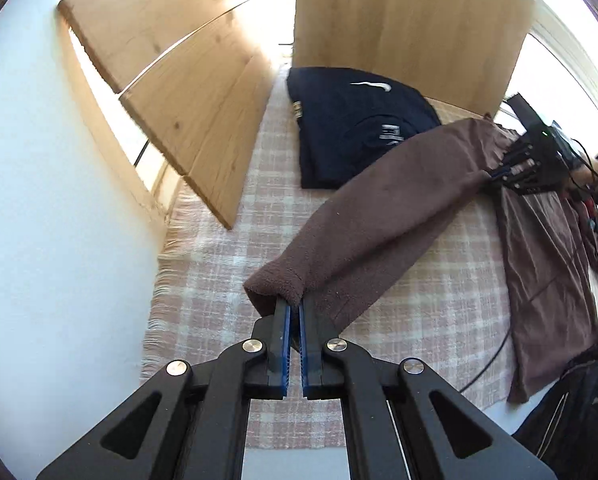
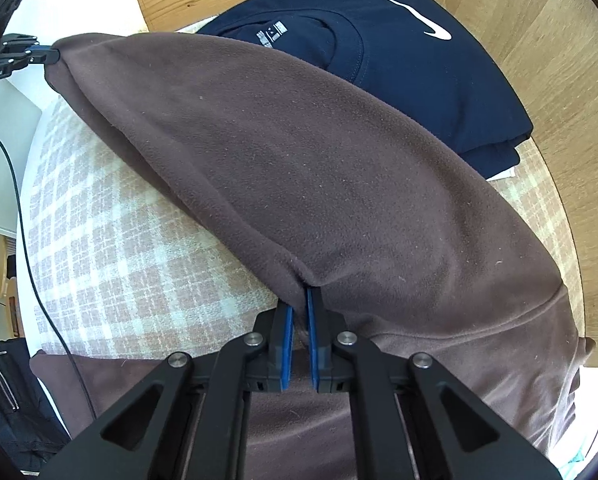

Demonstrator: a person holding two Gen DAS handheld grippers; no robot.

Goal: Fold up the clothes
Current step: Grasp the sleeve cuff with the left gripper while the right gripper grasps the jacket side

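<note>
A brown fleece garment [image 1: 383,208] stretches in the air over the checked cloth between my two grippers. My left gripper [image 1: 294,310] is shut on the cuff end of its sleeve. My right gripper [image 2: 301,300] is shut on the fleece near the shoulder, and the sleeve [image 2: 283,152] runs from there up to the left gripper [image 2: 39,54] at the far left. In the left wrist view the right gripper [image 1: 499,174] appears at the right, clamped on the fabric. The garment's body [image 1: 547,276] hangs down over the table's right side.
A folded navy shirt [image 1: 355,128] with a white logo lies at the back, also the navy shirt [image 2: 411,60] in the right wrist view. Wooden panels [image 1: 411,24] stand behind it and to the left. A black cable [image 2: 23,208] trails across the checked cloth [image 1: 227,248]. A dark jacket [image 1: 575,412] lies at lower right.
</note>
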